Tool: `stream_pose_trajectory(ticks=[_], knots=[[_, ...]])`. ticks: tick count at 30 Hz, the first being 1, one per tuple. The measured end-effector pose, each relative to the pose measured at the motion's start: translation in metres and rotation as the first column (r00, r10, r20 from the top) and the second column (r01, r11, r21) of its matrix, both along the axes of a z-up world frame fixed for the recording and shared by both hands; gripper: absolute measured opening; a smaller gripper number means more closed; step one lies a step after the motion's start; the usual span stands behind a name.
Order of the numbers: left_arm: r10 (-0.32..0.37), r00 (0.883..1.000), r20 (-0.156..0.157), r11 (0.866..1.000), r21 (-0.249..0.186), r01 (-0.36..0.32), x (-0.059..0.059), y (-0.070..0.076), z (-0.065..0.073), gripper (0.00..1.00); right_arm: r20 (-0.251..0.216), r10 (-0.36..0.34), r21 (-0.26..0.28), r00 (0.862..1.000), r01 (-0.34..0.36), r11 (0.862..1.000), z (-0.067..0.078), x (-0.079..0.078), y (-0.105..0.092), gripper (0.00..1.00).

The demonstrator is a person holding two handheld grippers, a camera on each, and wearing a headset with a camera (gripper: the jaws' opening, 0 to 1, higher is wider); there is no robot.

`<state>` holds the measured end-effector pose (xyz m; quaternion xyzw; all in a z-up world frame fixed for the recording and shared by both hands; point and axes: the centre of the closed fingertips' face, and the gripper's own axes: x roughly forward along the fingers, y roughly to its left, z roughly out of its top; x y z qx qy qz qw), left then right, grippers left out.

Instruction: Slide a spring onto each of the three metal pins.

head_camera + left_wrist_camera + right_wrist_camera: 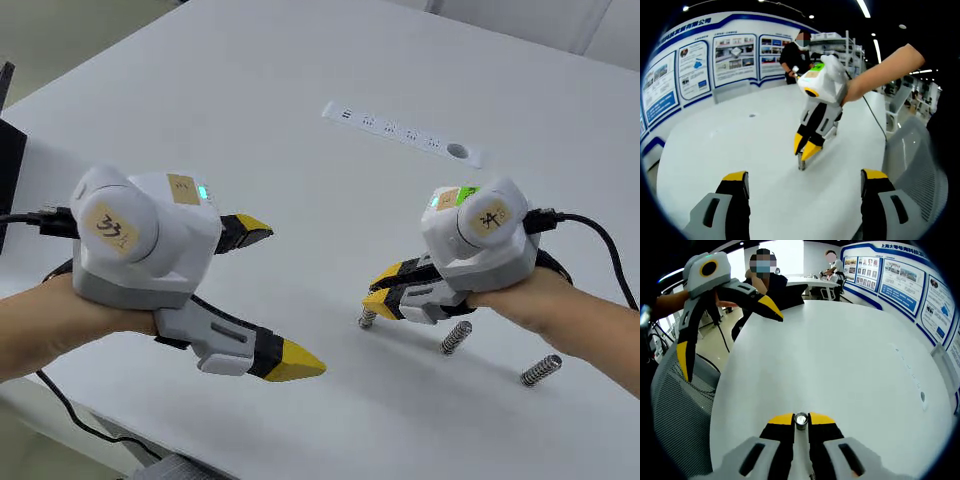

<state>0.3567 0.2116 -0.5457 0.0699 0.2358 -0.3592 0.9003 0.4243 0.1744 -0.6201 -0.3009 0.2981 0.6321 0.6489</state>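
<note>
My right gripper [383,290] [801,419] is shut on a steel spring [367,318] [801,163] [801,421] that stands upright with its lower end on the white table [300,120]. The spring's round end shows between the yellow tips. Two more springs lie to the right: one [456,337] leans under my right hand, and the other [541,369] lies further out. I cannot tell whether pins sit inside them. My left gripper [275,297] [805,182] is held wide open above the table, left of the right gripper [807,147], with nothing between its jaws.
A white power strip [405,132] [912,377] lies at the far side of the table. A black cable [600,245] trails from my right gripper. A mesh chair [920,165] stands by the table edge. People sit at the far end [762,275].
</note>
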Motion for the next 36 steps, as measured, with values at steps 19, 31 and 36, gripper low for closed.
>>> stream_pose_trajectory(ticks=[19,31,36], knots=[[-0.004,1.000,-0.027,1.000,-0.008,0.004,-0.001,-0.004,-0.006,0.93,0.044,-0.002,0.033,0.999,0.000,0.999,0.003,0.003,-0.004,0.19],[-0.046,0.999,-0.003,0.999,-0.009,0.046,0.020,-0.021,0.013,0.93,0.023,-0.229,0.284,0.973,0.213,0.935,0.087,0.030,-0.048,0.21],[-0.058,0.998,0.023,0.998,-0.024,0.058,0.028,-0.028,0.028,0.93,0.045,-0.322,0.335,0.946,0.290,0.897,0.108,0.040,-0.091,0.26]])
